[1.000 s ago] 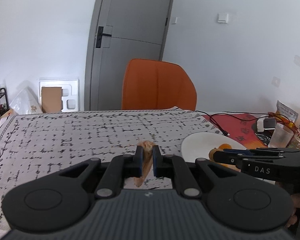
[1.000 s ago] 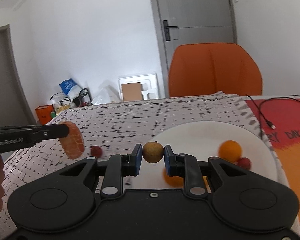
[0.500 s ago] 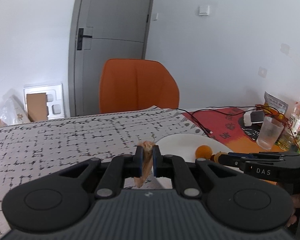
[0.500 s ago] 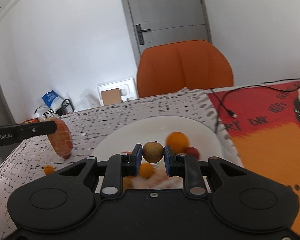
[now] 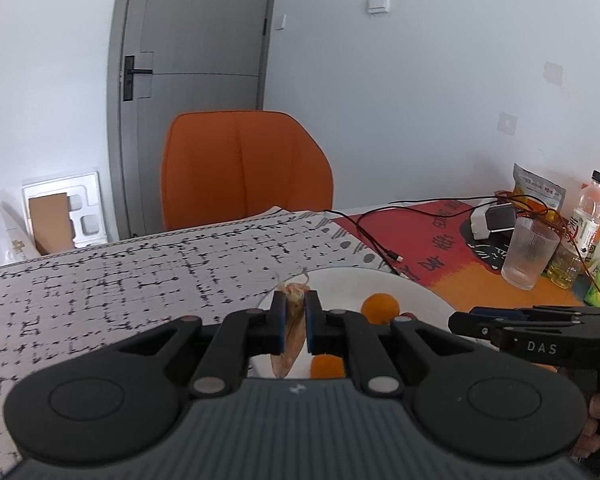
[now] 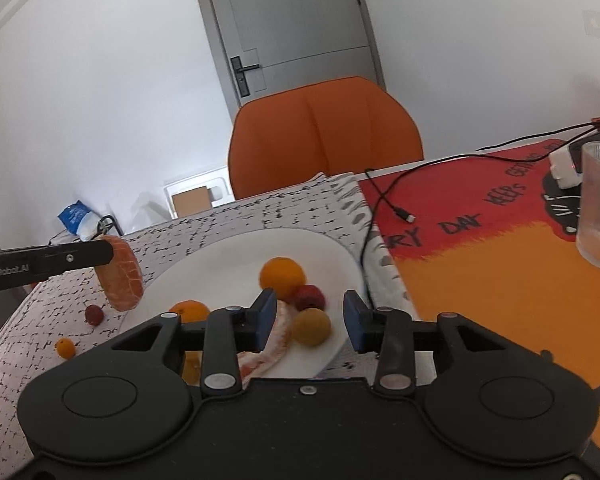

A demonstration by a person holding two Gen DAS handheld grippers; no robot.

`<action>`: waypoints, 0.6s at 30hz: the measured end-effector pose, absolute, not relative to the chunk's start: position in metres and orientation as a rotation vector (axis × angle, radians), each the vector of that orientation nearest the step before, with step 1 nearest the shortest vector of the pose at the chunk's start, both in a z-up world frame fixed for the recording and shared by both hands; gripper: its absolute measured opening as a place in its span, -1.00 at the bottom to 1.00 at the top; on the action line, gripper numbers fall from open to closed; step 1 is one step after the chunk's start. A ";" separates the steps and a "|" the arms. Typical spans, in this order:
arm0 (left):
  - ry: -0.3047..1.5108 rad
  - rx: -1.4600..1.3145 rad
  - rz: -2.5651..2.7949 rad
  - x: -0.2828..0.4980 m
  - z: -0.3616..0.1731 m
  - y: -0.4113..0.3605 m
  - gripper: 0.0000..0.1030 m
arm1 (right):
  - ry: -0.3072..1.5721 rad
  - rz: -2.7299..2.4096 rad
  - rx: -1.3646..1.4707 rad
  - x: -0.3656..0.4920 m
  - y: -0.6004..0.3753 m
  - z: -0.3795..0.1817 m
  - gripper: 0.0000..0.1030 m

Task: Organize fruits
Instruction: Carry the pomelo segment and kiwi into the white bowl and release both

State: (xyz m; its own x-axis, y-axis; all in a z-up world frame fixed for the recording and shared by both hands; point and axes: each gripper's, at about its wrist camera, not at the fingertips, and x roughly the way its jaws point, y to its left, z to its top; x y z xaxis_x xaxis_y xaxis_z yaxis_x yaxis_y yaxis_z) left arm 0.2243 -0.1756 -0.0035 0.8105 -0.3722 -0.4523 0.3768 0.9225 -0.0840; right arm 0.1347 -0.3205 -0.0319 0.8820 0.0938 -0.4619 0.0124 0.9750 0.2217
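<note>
1. Sitting on the plate (image 6: 331,248) already are 2 oranges, a red fruit (image 6: 309,297), a peeled segment (image 6: 278,332) and a tan fruit (image 6: 311,326), so by my reading most of the sorting is done.
2. Left on the cloth, to the left of the right gripper (image 6: 309,320) and off the plate, are a red berry (image 6: 94,314) and a tiny orange one (image 6: 64,347); both are untouched.
3. The right gripper's jaws are opening. The tan fruit lies between them on the plate, near its front rim, and neither pad presses on it.
4. The left gripper (image 5: 296,322) is clamped tight on a peeled piece (image 6: 120,276), which hangs at the plate's left edge, not yet set down.
5. The remaining work looks like placing this piece, then collecting the 2 strays.
</note>
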 end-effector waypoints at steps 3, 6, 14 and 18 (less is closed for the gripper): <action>0.487 0.017 -0.417 0.231 -0.006 -0.182 -0.84 | 0.485 0.031 0.226 0.130 -0.323 -0.030 -0.25; 0.495 0.020 -0.407 0.237 -0.008 -0.188 -0.77 | 0.486 0.031 0.226 0.126 -0.323 -0.031 -0.24; 0.533 0.051 -0.367 0.240 -0.009 -0.191 -0.59 | 0.496 0.039 0.243 0.126 -0.324 -0.035 -0.23; 0.538 0.055 -0.345 0.234 -0.007 -0.183 -0.53 | 0.491 0.058 0.243 0.126 -0.319 -0.035 -0.17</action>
State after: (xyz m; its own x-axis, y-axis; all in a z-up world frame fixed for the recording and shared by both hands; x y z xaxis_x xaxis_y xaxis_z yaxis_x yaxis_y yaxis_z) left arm 0.2341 -0.1834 -0.0075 0.8027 -0.3073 -0.5111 0.3361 0.9411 -0.0380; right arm 0.1260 -0.3189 -0.0351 0.8807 0.1130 -0.4599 0.0035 0.9696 0.2448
